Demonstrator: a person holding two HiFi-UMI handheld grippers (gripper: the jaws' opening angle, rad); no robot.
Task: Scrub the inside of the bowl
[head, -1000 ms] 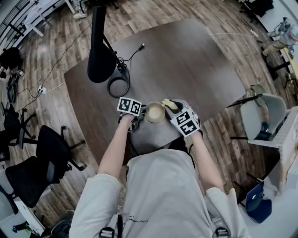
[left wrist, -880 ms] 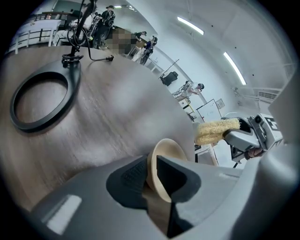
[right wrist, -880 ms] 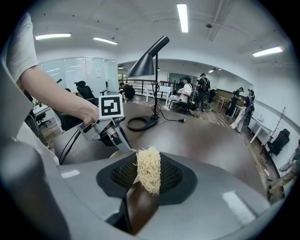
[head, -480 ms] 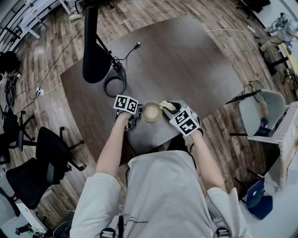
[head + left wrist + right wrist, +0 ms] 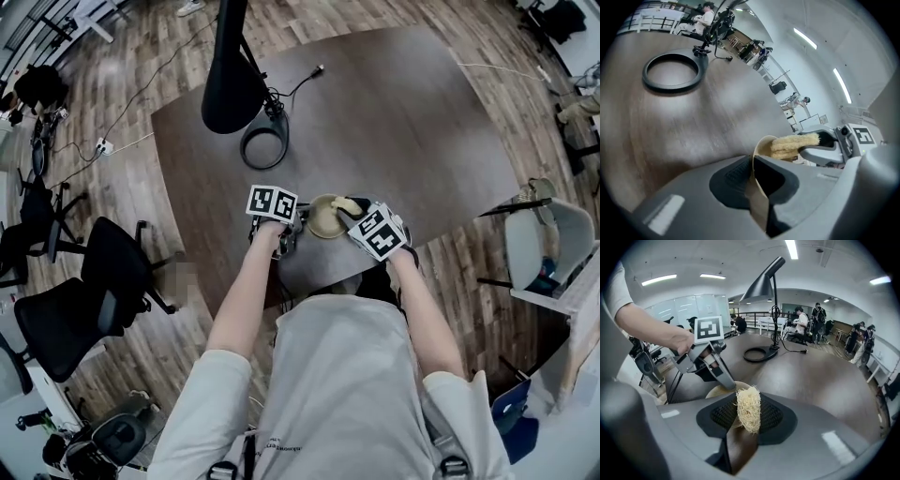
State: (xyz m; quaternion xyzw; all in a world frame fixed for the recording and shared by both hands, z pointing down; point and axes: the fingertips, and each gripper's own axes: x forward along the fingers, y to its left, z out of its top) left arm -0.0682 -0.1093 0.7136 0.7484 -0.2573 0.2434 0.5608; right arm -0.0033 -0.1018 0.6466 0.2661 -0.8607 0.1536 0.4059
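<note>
Overhead, in the head view: a tan bowl (image 5: 322,217) stands near the close edge of a dark wooden table (image 5: 403,122), between the left gripper (image 5: 296,225) and the right gripper (image 5: 351,210). A pale fibrous scrubber (image 5: 347,203) reaches over the bowl's rim. A black lamp (image 5: 232,84) stands farther back. Left gripper view: the jaws are pressed onto the bowl's wall, one inside and one outside, and the scrubber lies across the far rim. Right gripper view: the jaws pinch the scrubber, whose tip sits at the bowl's mouth.
</note>
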